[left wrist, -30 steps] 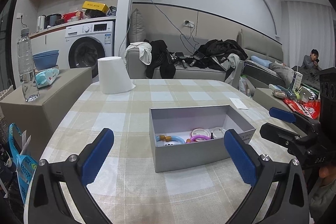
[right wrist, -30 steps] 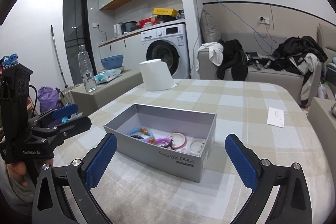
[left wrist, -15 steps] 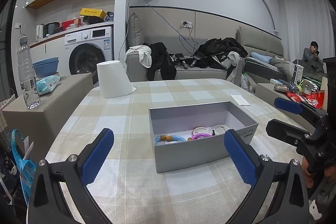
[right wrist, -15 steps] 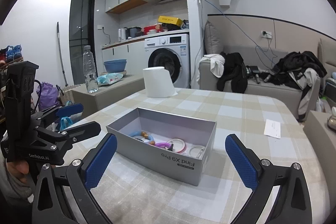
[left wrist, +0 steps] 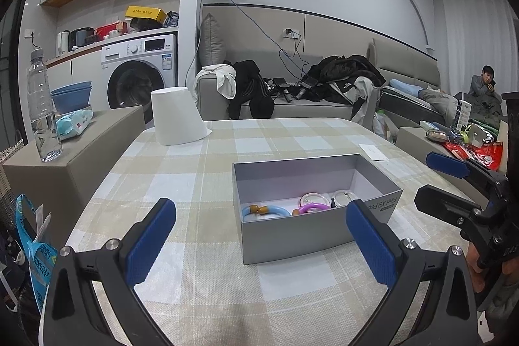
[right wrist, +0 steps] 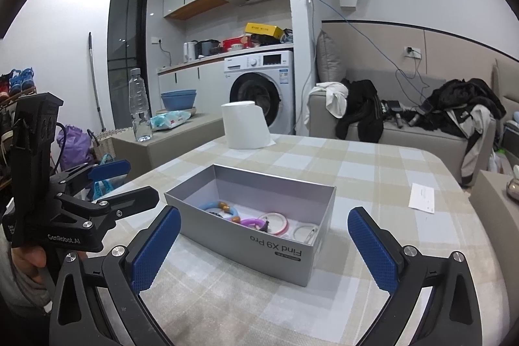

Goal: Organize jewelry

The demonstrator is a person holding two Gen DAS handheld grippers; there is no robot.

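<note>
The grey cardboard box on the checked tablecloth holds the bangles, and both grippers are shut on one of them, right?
Not quite. The grey cardboard box holds the bangles, but the left gripper and right gripper are both open and empty, as both wrist views show.

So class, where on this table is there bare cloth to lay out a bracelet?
Bare cloth lies between the paper roll and grey box, and right of the box toward the paper slip. The box floor is crowded with bracelets.
</note>
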